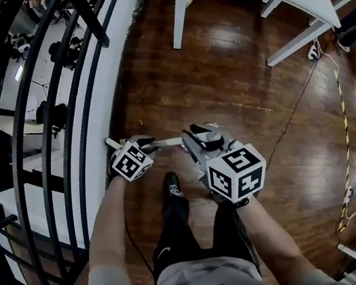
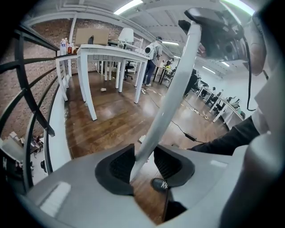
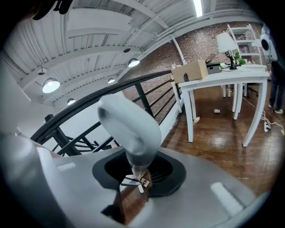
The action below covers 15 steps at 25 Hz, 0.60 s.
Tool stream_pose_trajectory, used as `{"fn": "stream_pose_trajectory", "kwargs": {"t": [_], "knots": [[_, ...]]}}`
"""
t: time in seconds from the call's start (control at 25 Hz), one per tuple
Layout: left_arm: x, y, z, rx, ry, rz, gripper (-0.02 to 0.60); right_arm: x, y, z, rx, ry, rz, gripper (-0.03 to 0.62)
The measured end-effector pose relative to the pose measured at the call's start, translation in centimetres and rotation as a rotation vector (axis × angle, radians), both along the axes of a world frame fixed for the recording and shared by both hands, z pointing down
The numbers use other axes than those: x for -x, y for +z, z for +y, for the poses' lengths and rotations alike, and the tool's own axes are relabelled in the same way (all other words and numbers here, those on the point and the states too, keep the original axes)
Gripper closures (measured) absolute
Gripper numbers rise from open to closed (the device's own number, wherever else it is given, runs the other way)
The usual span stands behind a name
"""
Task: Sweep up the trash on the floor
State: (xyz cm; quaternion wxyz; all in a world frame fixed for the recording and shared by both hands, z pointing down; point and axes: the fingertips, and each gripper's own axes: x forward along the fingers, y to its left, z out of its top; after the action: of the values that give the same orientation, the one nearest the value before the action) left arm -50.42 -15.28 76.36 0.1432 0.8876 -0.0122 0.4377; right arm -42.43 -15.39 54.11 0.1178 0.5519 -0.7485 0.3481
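Left gripper [image 2: 143, 163] and right gripper [image 3: 138, 173] are both clamping 1 pale pole [image 1: 166, 142] mid-frame (probably light, stiff, slippery); spaced grips are suiting it.

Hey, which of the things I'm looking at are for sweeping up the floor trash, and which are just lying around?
Job: pole, probably the broom's, with the left gripper and right gripper both shut on it; scraps on the floor.
Lying about: tables, box, cables, railing.

No legible text, labels, numbers or signs.
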Motion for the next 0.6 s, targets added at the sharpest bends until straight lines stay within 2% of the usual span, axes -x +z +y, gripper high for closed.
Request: {"fn": "stream_pose_trajectory", "kwargs": {"t": [0.16, 0.6], "knots": [[-0.7, 0.9, 0.6, 0.018, 0.042, 0.008, 0.439, -0.2, 0.9, 1.3, 0.050, 0.047, 0.047, 0.502], [-11.4, -0.9, 6.1, 0.054, 0.171, 0.110, 0.439, -8.6, -1.9, 6.8, 0.017, 0.170, 0.160, 0.502]]}}
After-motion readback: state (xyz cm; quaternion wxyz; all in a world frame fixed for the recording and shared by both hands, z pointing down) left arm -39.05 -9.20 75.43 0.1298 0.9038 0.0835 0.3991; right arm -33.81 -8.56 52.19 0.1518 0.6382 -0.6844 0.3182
